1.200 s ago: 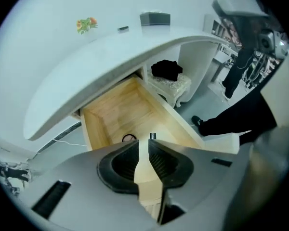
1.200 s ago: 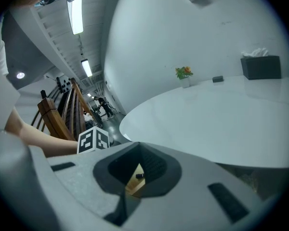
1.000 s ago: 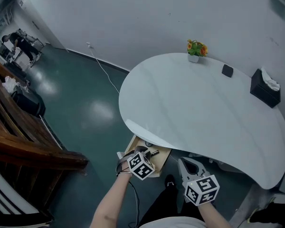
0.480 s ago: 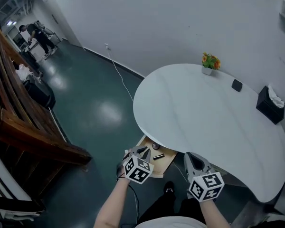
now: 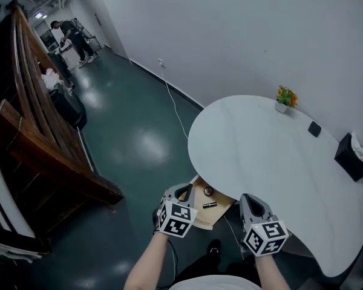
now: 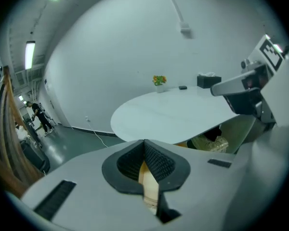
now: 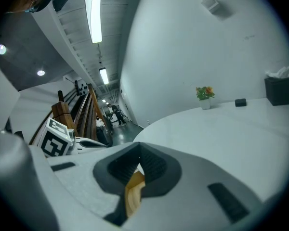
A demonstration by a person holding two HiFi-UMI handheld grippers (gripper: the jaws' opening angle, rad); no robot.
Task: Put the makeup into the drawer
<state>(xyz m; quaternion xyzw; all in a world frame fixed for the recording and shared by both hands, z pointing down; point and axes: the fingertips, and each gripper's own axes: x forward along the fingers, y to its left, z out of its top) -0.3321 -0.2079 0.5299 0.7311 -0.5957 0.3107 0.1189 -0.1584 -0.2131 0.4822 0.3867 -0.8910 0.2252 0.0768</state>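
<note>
OK, the makeup looks stowed: a round compact [image 5: 209, 191] and a slim tube [image 5: 210, 205] lie inside the open drawer [image 5: 201, 216], which sticks out from under the near edge of the white bench [image 5: 260, 156]. The left gripper [image 5: 183, 192] hangs just above the drawer's left side. Its jaws have just been closing and now sit pad to pad, nothing between them. The right gripper [image 5: 250, 199] is beside the drawer's right corner, also pinched shut and empty. My read: what's left is sliding the drawer home. Use the closed left gripper as a blunt pusher: drop to the front panel, make contact near its middle, push straight along the slide, slowly. An off-centre push will probably rack it. The tube looks free to roll, so no slamming. Keep the right gripper back from the bench edge so it doesn't catch the underside. There's a small black item [image 5: 314, 128] near the tissue box [image 5: 353, 156] on the far side. Can't tell whether it's makeup, so worth checking before closing.
</note>
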